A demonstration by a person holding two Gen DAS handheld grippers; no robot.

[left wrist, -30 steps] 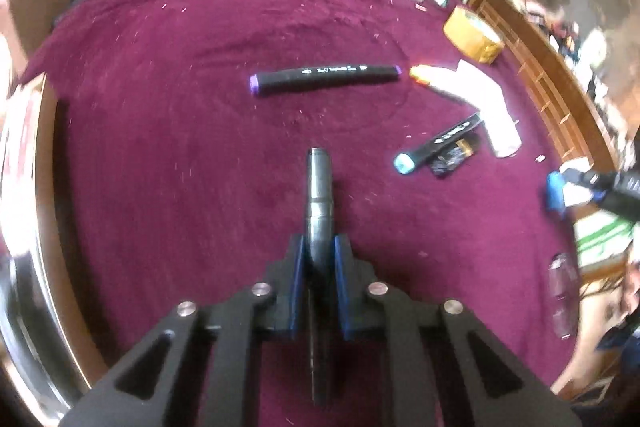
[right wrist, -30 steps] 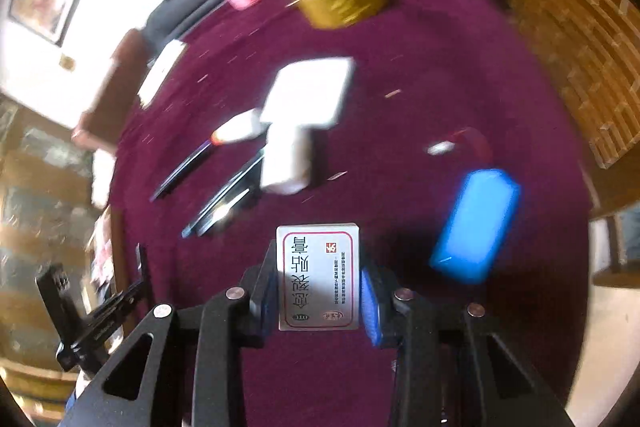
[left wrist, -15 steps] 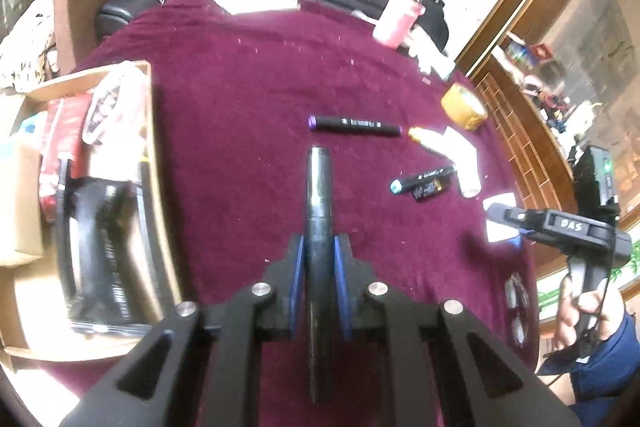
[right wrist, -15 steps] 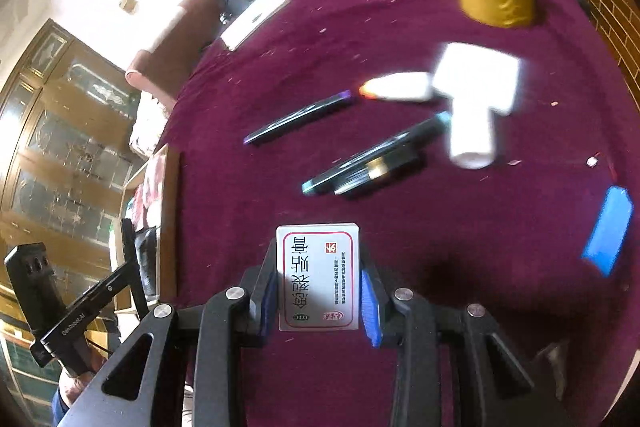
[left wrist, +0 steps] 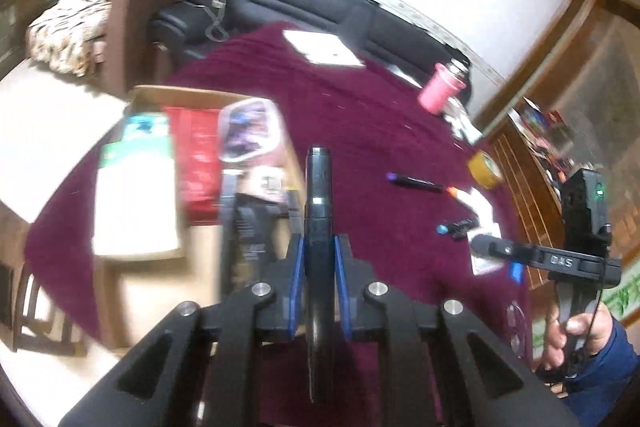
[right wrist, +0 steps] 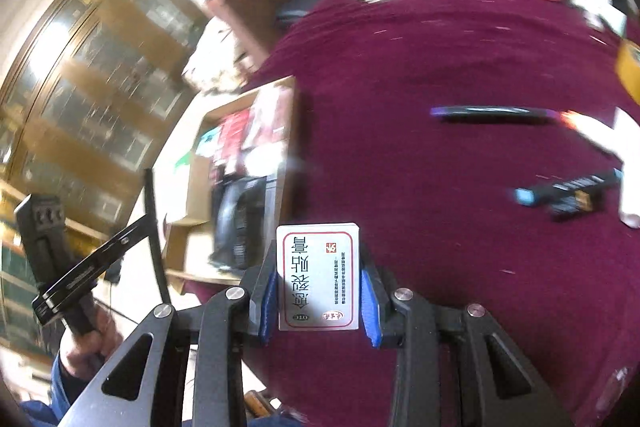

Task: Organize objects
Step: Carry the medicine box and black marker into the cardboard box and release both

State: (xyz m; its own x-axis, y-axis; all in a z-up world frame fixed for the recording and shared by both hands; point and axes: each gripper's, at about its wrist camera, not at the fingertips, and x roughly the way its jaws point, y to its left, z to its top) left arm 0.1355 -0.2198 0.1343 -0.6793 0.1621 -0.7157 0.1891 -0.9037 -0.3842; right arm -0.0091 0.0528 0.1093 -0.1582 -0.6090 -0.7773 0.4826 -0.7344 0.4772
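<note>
My left gripper is shut on a dark pen-shaped tool that points forward over the edge of a cardboard box. The box holds a red packet, a clear-lidded tub and a black pack. My right gripper is shut on a small white box with red print, above the maroon tablecloth just right of the cardboard box. The right gripper also shows at the right of the left wrist view.
On the cloth lie a purple-capped marker, a blue-capped marker, a glue tube, a tape roll, a pink cup and white paper. A black sofa and glass cabinets surround the table.
Both grippers have swung left and risen, each keeping its object. The cardboard box has come into both views and the markers have slid to the right.
</note>
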